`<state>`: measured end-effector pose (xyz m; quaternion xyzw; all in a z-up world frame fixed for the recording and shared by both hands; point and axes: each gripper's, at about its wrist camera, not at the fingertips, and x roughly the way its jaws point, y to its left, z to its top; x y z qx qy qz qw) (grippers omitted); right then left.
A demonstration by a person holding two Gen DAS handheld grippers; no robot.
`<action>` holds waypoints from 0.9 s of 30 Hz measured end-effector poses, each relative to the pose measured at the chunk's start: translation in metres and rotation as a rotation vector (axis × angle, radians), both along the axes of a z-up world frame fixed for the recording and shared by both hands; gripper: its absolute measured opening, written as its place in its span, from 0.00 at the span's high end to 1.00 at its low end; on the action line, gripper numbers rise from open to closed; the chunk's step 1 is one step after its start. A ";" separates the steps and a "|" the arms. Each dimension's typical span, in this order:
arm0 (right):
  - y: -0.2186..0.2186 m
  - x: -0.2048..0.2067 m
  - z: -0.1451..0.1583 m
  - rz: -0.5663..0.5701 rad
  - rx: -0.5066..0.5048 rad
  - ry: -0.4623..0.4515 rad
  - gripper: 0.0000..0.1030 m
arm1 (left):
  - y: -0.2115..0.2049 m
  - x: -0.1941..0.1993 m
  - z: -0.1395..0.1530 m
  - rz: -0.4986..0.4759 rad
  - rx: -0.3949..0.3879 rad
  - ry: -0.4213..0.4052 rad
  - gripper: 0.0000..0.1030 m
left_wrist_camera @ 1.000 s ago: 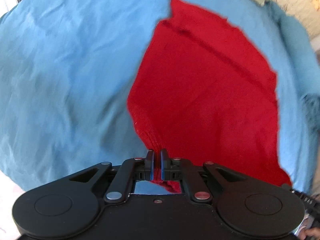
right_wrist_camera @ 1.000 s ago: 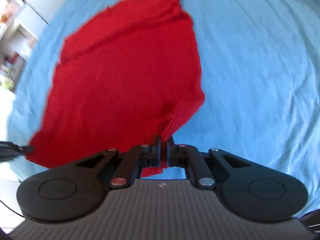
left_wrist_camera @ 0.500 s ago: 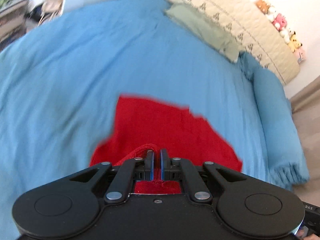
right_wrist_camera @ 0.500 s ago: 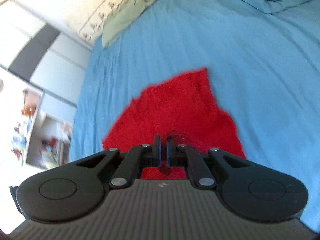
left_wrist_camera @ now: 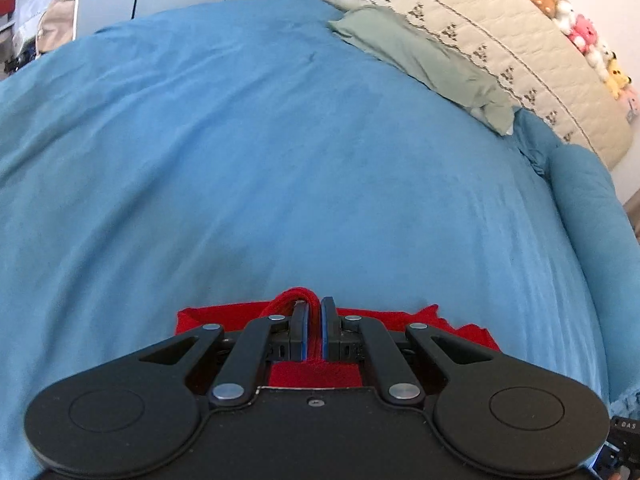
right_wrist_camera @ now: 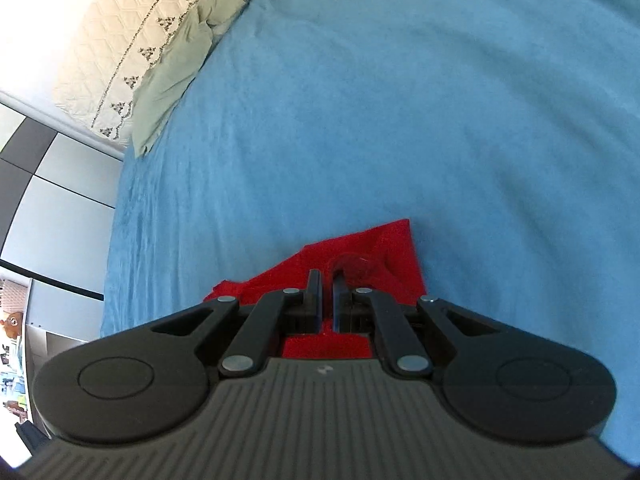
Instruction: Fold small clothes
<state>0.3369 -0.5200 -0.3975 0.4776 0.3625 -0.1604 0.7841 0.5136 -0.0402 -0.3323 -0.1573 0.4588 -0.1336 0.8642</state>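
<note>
A red knitted garment (left_wrist_camera: 452,324) lies on the blue bedspread (left_wrist_camera: 280,160), mostly hidden under both grippers. My left gripper (left_wrist_camera: 314,312) is shut on a bunched red edge of it that loops over the left finger. In the right wrist view the garment (right_wrist_camera: 376,248) shows as a red wedge just ahead of the fingers. My right gripper (right_wrist_camera: 326,284) is shut on another edge of the red cloth, with a fold bulging beside the right finger.
A grey-green pillow (left_wrist_camera: 424,60) and a cream quilted headboard (left_wrist_camera: 480,28) lie at the far end of the bed. Plush toys (left_wrist_camera: 592,40) sit on the headboard. A rolled blue blanket (left_wrist_camera: 588,216) lies along the right side. Wardrobe doors (right_wrist_camera: 44,200) stand to the left.
Both grippers carried the held edges forward over the garment and tilted up. The spread red cloth that filled the views is now a narrow strip under the fingers; the bed's head has come into view.
</note>
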 end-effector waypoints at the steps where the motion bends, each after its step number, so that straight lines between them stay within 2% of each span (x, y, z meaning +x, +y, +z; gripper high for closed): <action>1: 0.001 0.000 0.001 0.002 -0.006 -0.004 0.81 | 0.003 0.000 0.000 0.001 -0.004 0.002 0.94; 4: 0.000 0.002 0.002 0.016 -0.030 -0.008 0.80 | 0.001 0.003 0.000 -0.016 -0.001 0.002 0.94; 5: 0.001 0.003 0.003 0.024 -0.034 -0.006 0.76 | 0.001 0.003 0.002 -0.031 0.005 0.001 0.92; 6: 0.002 0.004 0.006 0.028 -0.042 -0.003 0.75 | 0.000 0.003 0.003 -0.041 0.007 -0.002 0.80; 7: 0.001 0.006 0.009 0.032 -0.050 0.000 0.65 | 0.001 0.002 0.006 -0.047 0.010 -0.007 0.68; 8: 0.002 0.007 0.012 0.041 -0.062 0.004 0.38 | 0.002 0.000 0.010 -0.048 0.019 -0.029 0.41; 9: 0.003 0.006 0.015 0.043 -0.081 0.013 0.24 | 0.003 -0.004 0.015 -0.042 0.032 -0.060 0.24; 10: 0.005 0.004 0.019 0.043 -0.111 0.014 0.09 | 0.003 -0.008 0.021 -0.043 0.049 -0.097 0.23; 11: 0.009 0.003 0.027 0.054 -0.160 0.001 0.07 | 0.002 -0.012 0.027 -0.058 0.065 -0.133 0.21; 15: 0.034 0.007 0.052 0.220 -0.318 -0.038 0.07 | -0.015 -0.022 0.042 -0.198 0.085 -0.187 0.20; 18: 0.062 0.020 0.067 0.419 -0.468 -0.065 0.07 | -0.047 -0.025 0.047 -0.338 0.131 -0.193 0.20; 20: 0.083 0.035 0.070 0.590 -0.544 -0.086 0.08 | -0.074 -0.022 0.044 -0.441 0.141 -0.158 0.20; 23: 0.108 0.059 0.064 0.823 -0.578 -0.091 0.10 | -0.116 -0.015 0.029 -0.566 0.186 -0.060 0.20; 25: 0.121 0.070 0.055 0.932 -0.602 -0.083 0.10 | -0.138 -0.011 0.015 -0.599 0.239 -0.005 0.23; 27: 0.134 0.078 0.043 1.021 -0.625 -0.072 0.15 | -0.152 -0.009 0.003 -0.605 0.280 0.010 0.29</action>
